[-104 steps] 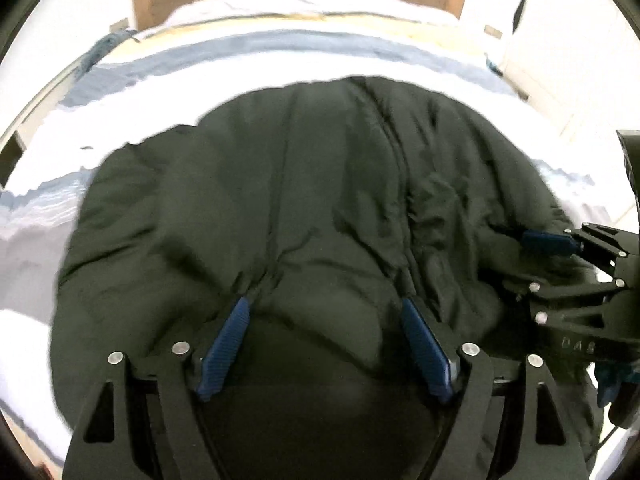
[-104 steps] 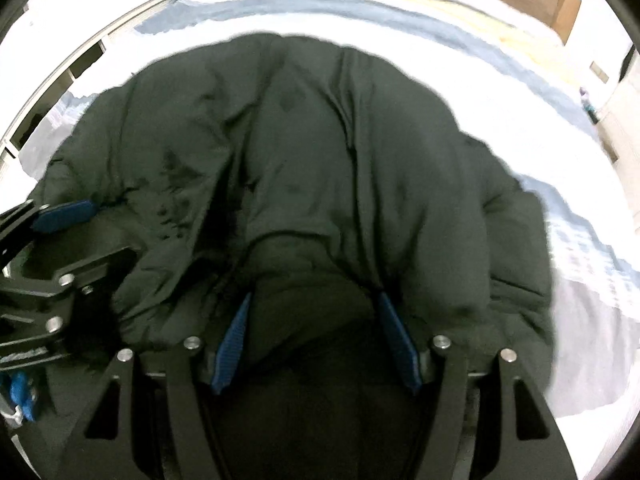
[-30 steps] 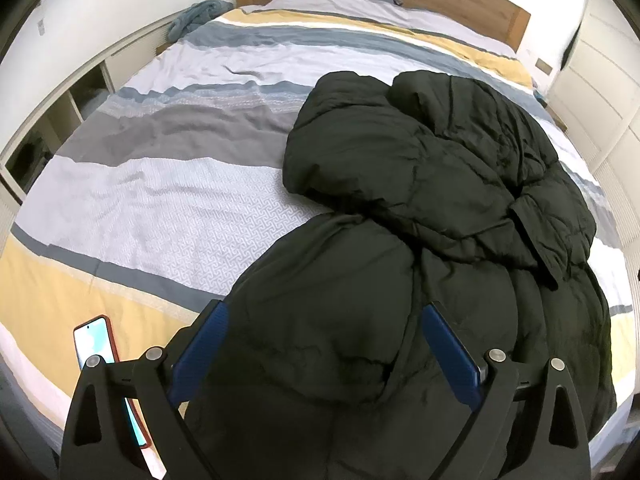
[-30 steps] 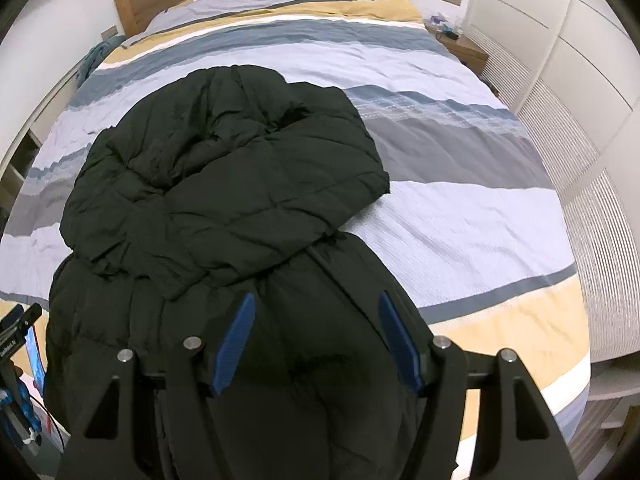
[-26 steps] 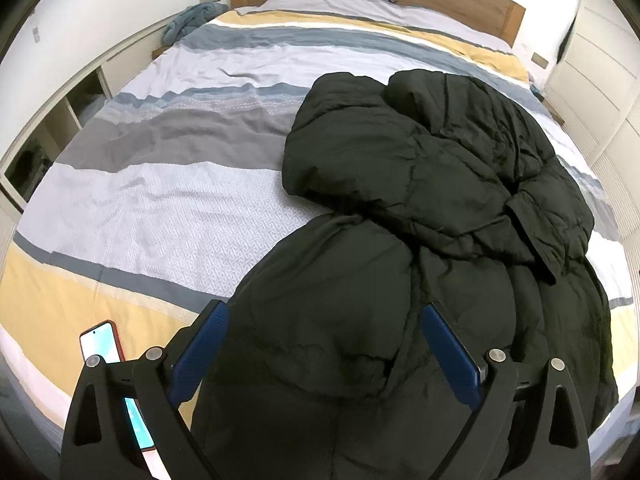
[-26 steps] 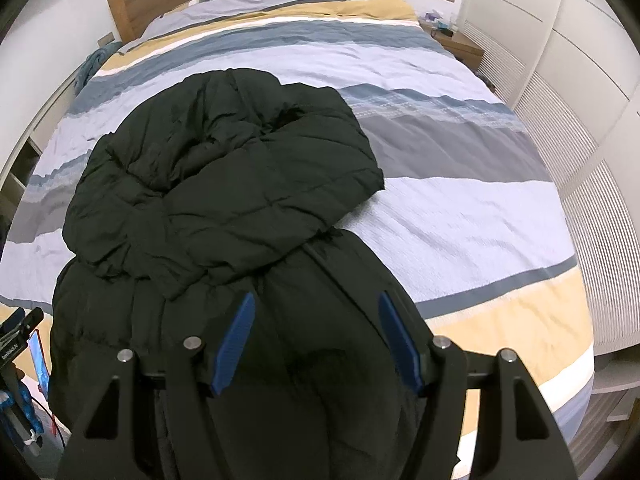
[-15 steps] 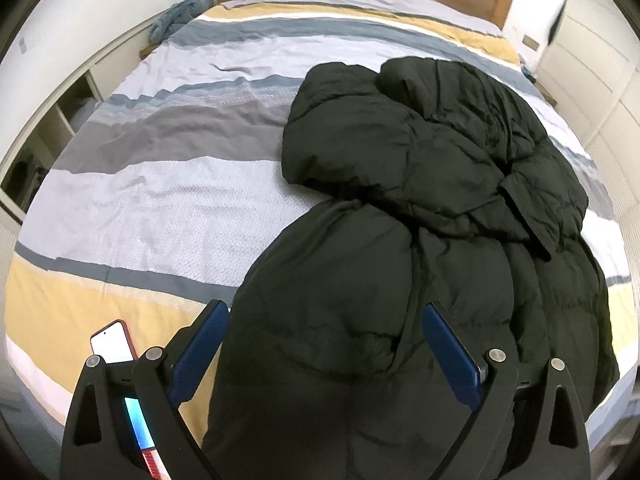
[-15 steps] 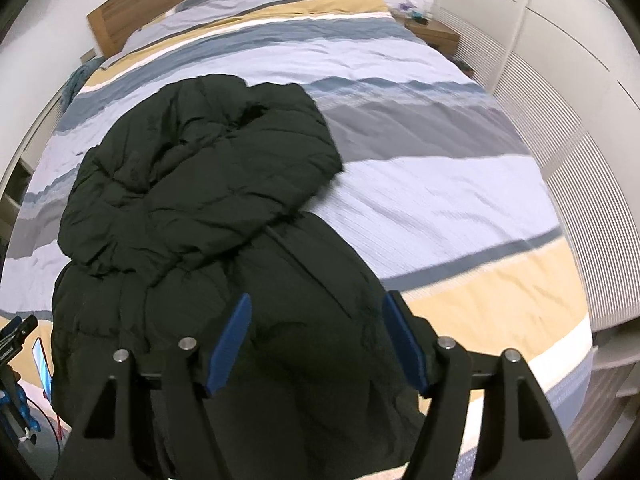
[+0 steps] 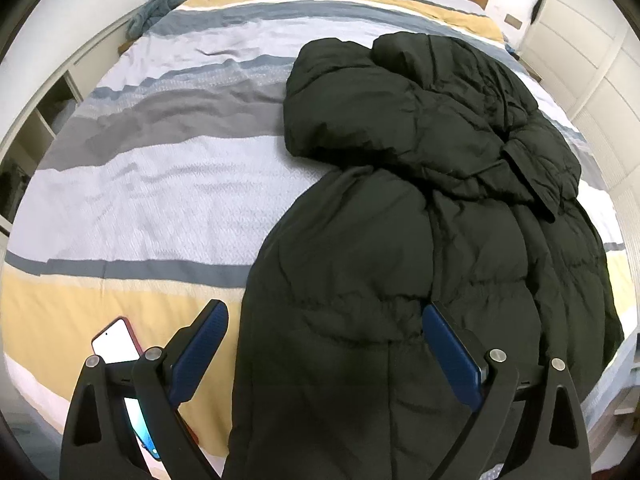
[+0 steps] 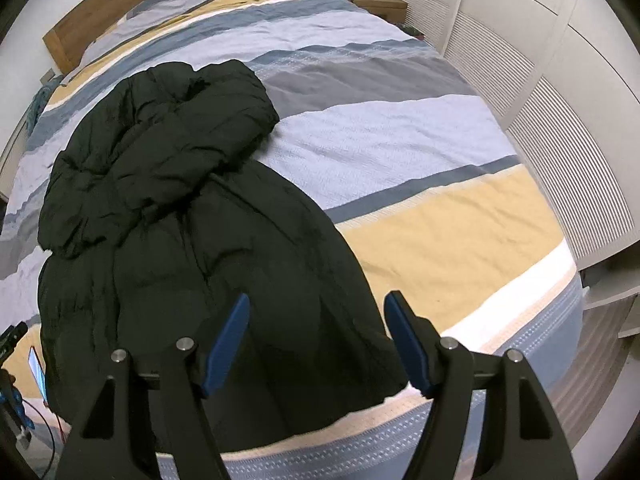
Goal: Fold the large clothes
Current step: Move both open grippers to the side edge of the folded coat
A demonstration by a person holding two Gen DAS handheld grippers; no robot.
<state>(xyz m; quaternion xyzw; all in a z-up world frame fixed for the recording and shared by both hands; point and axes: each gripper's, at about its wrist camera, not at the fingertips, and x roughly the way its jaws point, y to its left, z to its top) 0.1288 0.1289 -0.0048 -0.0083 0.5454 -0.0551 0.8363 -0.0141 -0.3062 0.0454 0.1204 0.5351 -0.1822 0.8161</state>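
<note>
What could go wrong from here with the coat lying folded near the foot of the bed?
1. The phone lies on the bed right beside the black puffer coat, under the left gripper; dragging the coat could knock it off.
2. The coat's lower edge sits at the mattress edge, so a tug toward the foot may slide it off.
3. The padding is bulky; the fold may spring open, since both grippers, including the right gripper, stand open, holding nothing.

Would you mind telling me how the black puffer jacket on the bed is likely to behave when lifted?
The black puffer jacket looks floppy: it lies in soft folds, so it would probably sag. Its quilted bulk suggests lightness for its size. The smooth shell may slip.
</note>
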